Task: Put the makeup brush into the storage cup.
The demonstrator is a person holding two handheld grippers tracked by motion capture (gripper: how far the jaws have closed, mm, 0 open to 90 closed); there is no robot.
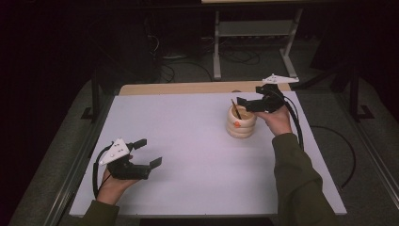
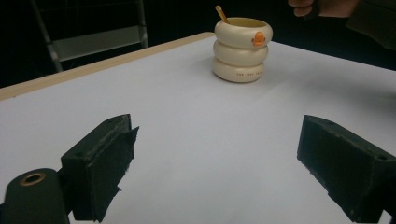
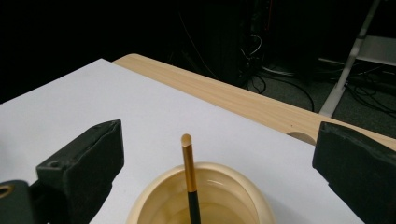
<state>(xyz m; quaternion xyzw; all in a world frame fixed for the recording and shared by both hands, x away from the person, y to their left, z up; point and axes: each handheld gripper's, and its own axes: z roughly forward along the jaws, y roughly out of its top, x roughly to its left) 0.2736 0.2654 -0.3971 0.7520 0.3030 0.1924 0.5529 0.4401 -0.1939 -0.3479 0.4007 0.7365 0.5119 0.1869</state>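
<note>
right claw (image 1: 245, 104) hovers with its two black jaws spread wide and holding nothing; a slim stick with a gold upper part and a black lower part (image 3: 188, 173) rises in the gap between them, touched by neither pad. the stick stands in a cream ceramic cup shaped like three stacked rings with a small orange mark on its side (image 1: 241, 122), leaning toward the far left of the table in the high view, its long axis close to upright and its rounded gold tip above the rim. the cup sits on the right half of the white table top (image 1: 188, 155), just left of the right hand. left claw (image 1: 145, 151) rests well apart at the near left, jaws wide and empty, pointing toward the cup. the right claw is by far the nearer, so any regrip or lift of the stick would likely fall to it.
</note>
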